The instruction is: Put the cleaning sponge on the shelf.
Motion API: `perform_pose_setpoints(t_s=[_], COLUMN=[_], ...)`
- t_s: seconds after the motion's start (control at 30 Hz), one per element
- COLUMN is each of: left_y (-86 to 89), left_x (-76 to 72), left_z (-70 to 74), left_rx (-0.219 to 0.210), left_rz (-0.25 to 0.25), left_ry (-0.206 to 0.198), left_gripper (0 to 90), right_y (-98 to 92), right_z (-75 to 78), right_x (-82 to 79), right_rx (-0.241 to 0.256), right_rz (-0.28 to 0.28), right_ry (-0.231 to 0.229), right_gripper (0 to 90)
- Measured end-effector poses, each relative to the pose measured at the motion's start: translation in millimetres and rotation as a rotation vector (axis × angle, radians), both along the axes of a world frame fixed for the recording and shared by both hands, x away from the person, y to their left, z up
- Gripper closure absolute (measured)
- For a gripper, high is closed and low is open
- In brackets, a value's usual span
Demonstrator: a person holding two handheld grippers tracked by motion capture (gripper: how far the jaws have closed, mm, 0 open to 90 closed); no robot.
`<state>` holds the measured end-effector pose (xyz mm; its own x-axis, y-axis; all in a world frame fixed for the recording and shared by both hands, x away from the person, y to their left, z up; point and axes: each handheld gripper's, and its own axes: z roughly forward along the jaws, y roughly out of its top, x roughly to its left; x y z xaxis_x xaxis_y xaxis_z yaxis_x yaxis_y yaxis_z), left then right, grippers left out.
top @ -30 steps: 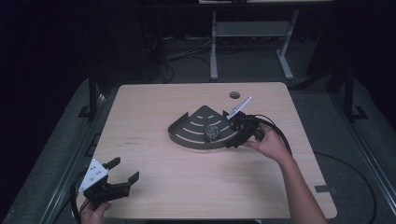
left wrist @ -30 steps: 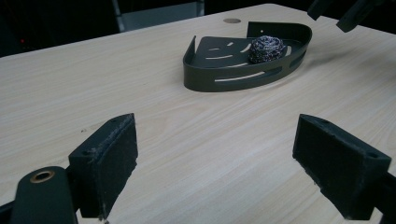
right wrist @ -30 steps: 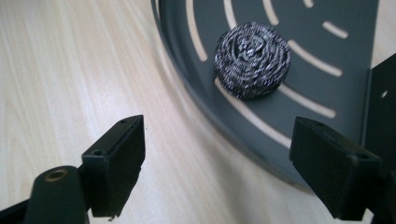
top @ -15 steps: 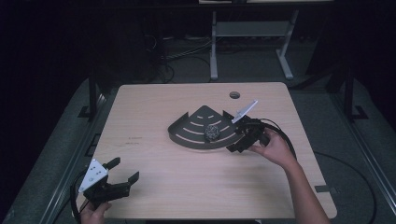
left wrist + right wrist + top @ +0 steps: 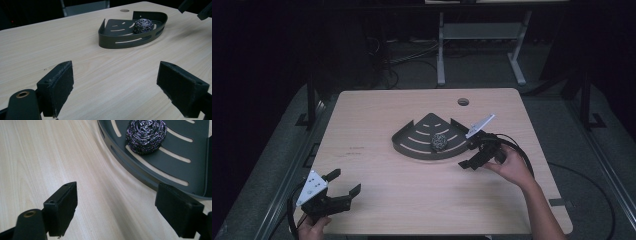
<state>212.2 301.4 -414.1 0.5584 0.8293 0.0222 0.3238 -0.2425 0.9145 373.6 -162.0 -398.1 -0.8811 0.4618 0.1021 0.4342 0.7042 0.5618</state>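
the tabletop point(image 5: 412, 200) is mostly bare; the landmark is the dark fan-shaped tray point(image 5: 414, 145) near its middle. a hole point(image 5: 463, 101) sits just beyond the tray. the steel-wool scrubber point(image 5: 439, 141) lies inside the tray, toward its right part. the right claw point(image 5: 476, 154) hovers just off the tray's right rim, spread wide and holding nothing; if it swings inward, a jaw could likely catch the rim and shove the light tray, scrubber and all. the left claw point(image 5: 343, 184) hangs well apart from the tray at the tabletop's near left corner, also spread and empty. nothing stands between either claw and the tray.
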Motion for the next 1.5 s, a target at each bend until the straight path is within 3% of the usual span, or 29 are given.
perform_pose_setpoints(t_s=[1.5], left_y=[-4.7], left_x=[0.6], left_z=[-1.8], left_rx=[0.021], left_rz=[-0.014], left_ry=[0.005], left_gripper=[13.2], right_y=[-41.4], right_z=[-29.1], right_x=[-46.7], right_rx=[0.022], right_rz=[-0.063], right_ry=[0.018], right_gripper=[17.2])
